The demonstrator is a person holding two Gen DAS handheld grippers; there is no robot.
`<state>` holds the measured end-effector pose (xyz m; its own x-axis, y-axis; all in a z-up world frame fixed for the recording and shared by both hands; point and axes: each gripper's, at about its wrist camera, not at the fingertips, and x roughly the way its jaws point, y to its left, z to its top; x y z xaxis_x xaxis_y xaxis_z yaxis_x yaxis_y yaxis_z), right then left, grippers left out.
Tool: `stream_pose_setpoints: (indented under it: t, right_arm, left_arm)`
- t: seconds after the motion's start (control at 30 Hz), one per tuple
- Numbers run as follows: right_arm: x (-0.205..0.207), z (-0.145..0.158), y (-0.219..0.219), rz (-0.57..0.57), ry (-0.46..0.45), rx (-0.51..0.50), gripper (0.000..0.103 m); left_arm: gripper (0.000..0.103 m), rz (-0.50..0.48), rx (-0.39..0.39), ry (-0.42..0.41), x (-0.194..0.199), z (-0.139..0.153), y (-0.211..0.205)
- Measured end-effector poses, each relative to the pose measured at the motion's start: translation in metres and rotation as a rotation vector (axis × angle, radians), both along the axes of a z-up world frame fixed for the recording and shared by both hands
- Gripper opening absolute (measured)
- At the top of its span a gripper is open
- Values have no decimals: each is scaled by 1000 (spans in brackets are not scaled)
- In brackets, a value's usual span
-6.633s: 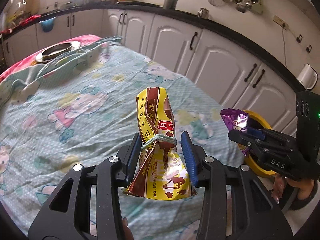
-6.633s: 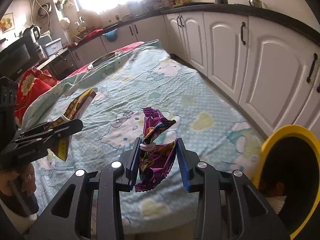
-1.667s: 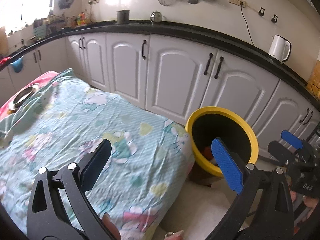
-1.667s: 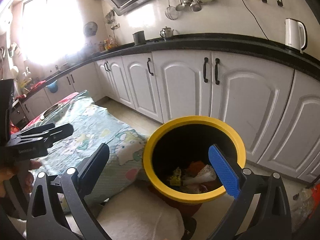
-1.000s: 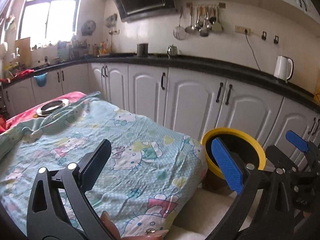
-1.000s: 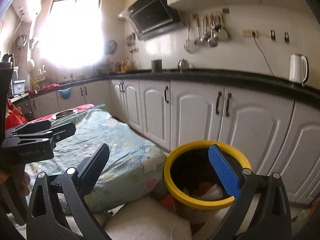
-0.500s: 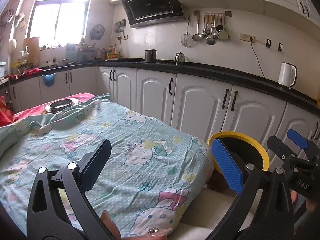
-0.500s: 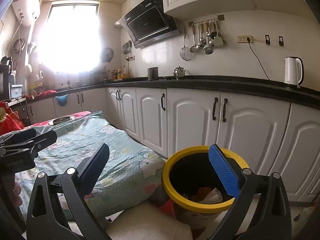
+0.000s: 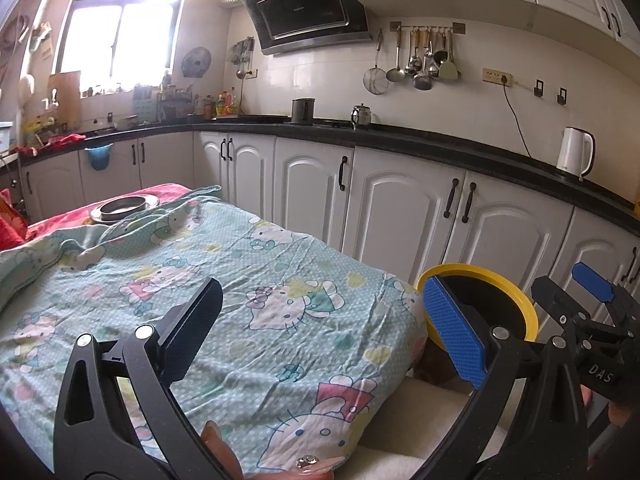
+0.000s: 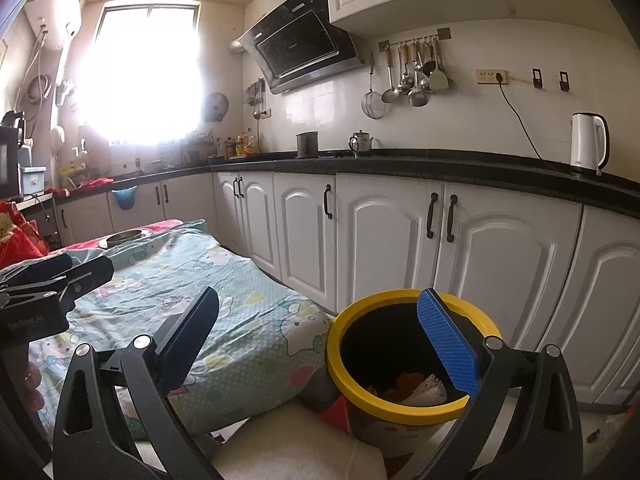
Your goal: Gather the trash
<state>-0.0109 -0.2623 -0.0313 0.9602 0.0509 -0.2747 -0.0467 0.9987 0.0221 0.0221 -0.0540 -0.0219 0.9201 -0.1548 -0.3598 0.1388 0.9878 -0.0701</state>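
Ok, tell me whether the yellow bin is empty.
Not empty: the yellow bin stands upright and open, with orange and white trash at its bottom.

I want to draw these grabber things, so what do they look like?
Each gripper is black plastic with silver screws. The left gripper has two flat fingers, with a bumpy blue pad showing on one. The right gripper matches it, and white letters "DAS" are printed on its side.

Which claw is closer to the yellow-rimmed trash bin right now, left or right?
Right. The right claw is open just in front of the trash bin, looking down into it. The left claw is open over the bed's corner, with the bin off to its right.
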Motion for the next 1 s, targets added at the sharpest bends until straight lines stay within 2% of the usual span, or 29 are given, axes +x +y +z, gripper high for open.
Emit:
stream_pose_setpoints:
  t: [1.0]
  right_arm:
    - [0,-1,-1,-6,7,4,97]
  left_arm:
    - [92,-5,2,-4,-1,1,1]
